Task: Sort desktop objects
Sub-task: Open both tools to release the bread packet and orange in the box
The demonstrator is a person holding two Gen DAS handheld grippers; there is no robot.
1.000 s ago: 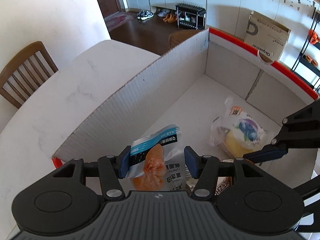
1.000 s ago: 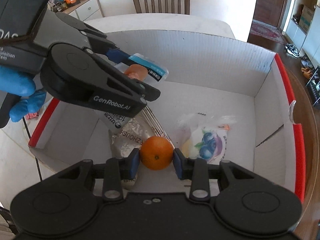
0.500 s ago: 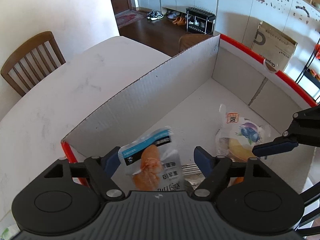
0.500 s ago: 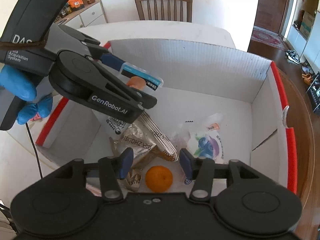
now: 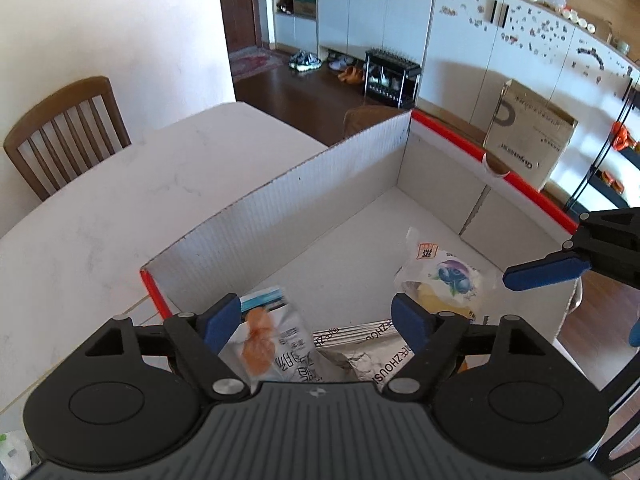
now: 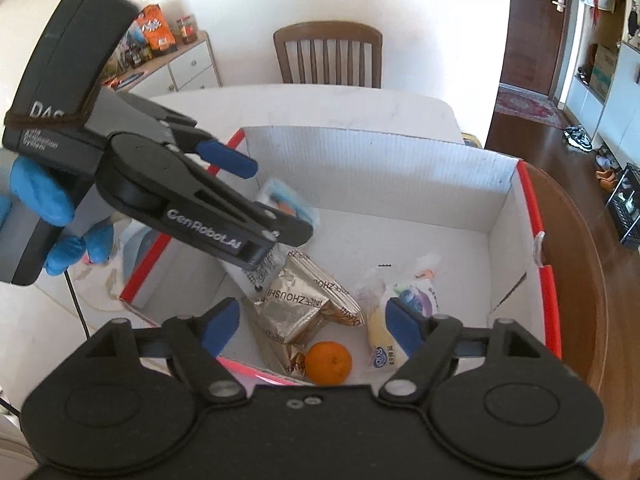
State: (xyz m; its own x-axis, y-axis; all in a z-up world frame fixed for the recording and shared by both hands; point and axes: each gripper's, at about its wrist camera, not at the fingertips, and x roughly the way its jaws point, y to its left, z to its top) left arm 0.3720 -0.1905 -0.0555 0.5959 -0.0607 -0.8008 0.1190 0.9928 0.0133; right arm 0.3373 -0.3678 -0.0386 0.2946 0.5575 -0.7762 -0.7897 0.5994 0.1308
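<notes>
A white cardboard box with red rim (image 5: 460, 142) (image 6: 532, 216) stands on the white table. Inside lie an orange (image 6: 329, 363), a gold foil snack pack (image 6: 296, 304) (image 5: 372, 354), a blueberry-print bread bag (image 5: 444, 280) (image 6: 404, 304), and a white-and-blue snack packet with orange contents (image 5: 272, 336) (image 6: 288, 208). My left gripper (image 5: 318, 318) is open above the box's near-left corner, with the packet loose below it. My right gripper (image 6: 312, 328) is open above the orange and empty. Each gripper shows in the other's view: the right fingers (image 5: 546, 270), the left gripper body (image 6: 224, 200).
A wooden chair (image 5: 64, 128) (image 6: 328, 54) stands at the table's far side. The white tabletop (image 5: 120, 200) stretches left of the box. A brown cardboard box (image 5: 528, 136) and shoe rack (image 5: 390, 76) stand on the floor beyond.
The left gripper opened and let go of the snack packet, which dropped into the box. The right gripper opened, released the orange, and both grippers rose and pulled back.
</notes>
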